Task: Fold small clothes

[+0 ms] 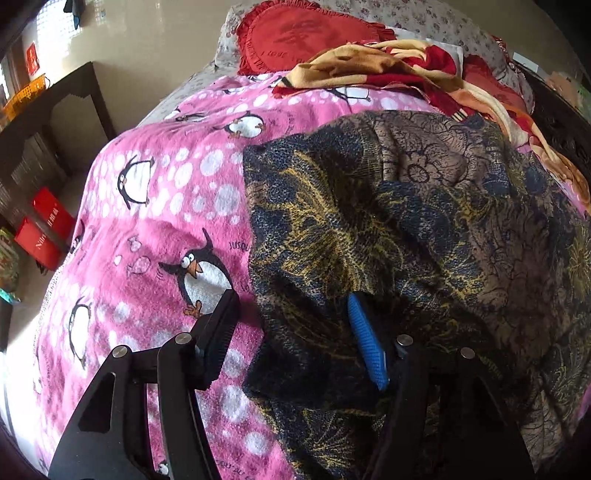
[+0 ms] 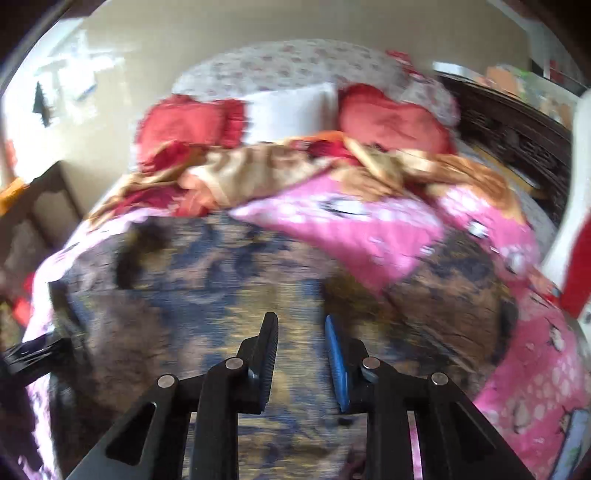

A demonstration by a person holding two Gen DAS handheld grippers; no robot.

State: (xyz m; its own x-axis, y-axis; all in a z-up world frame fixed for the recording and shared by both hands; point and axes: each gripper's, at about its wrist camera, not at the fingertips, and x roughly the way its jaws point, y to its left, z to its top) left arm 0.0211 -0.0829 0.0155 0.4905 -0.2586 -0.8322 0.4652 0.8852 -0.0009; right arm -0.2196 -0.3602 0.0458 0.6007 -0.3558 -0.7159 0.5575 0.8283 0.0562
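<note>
The dark floral garment, navy and brown with yellow patterning, lies spread on the pink penguin blanket that covers the bed. In the left wrist view it fills the frame from 12 round to 6 o'clock, its left edge running down the middle.

The left hand-held gripper stands with its jaws wide apart across that edge. The black finger is over the pink blanket at 7 o'clock, the blue-padded finger is sunk in a fold of the garment at 5 o'clock, and neither pad presses on the cloth.

The right wrist view is blurred. There the right hand-held gripper hangs over the garment at 6 o'clock with a narrow gap between its jaws and nothing between them.

Beyond the garment, at 12 o'clock, lie a crumpled red and gold blanket and a red ruffled cushion. Red boxes stand on the floor at 9 o'clock.
</note>
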